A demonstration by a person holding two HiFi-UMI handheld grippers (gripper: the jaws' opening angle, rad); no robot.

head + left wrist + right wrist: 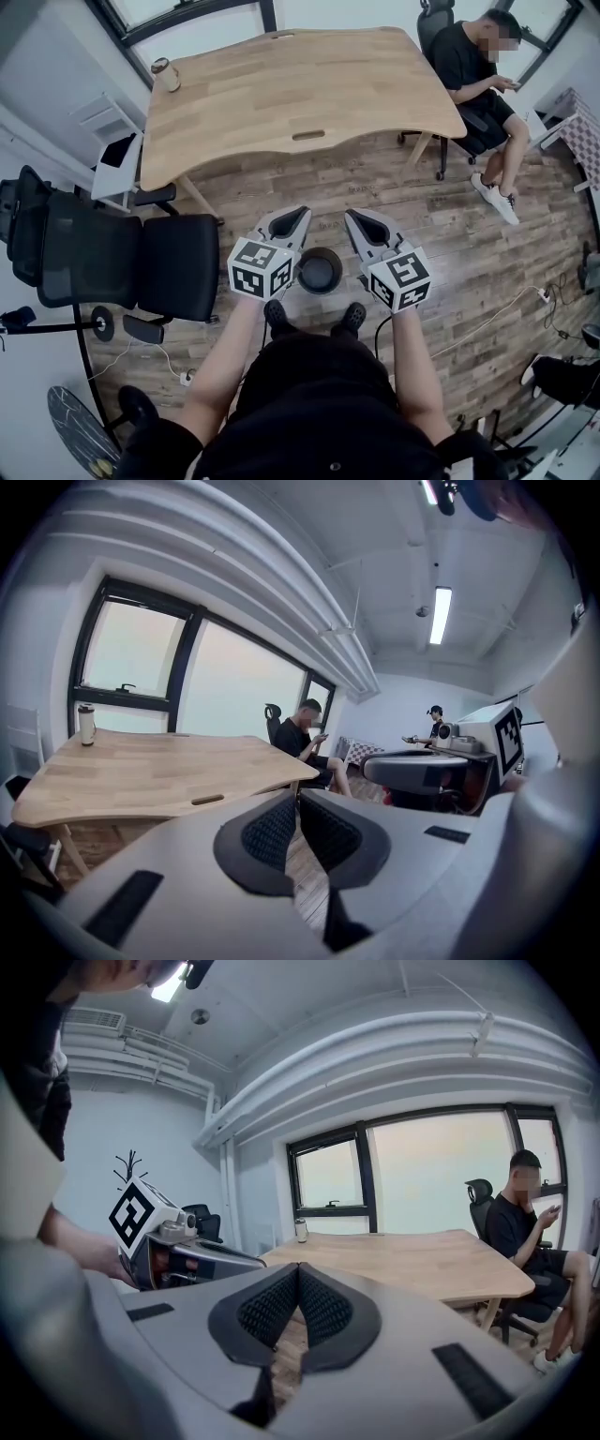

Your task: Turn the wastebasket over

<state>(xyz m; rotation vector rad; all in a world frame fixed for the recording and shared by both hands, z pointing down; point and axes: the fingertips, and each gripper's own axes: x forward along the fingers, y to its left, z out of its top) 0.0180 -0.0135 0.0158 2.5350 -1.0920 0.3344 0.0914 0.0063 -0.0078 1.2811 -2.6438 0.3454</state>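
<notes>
My left tongs (297, 218) and right tongs (353, 221) are each pressed together and empty. The wastebasket (320, 270) stands mouth-up on the floor (450, 253), below and between them.

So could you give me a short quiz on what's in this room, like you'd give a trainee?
1. True or false: the left gripper and right gripper are clamped on the wastebasket.
2. Where is the wastebasket? A on the table; B on the floor between the grippers; C on the black chair.
3. Fill in: the cup stands on the wooden ____.
Key: 1 false, both are shut and empty; 2 B; 3 table.
</notes>
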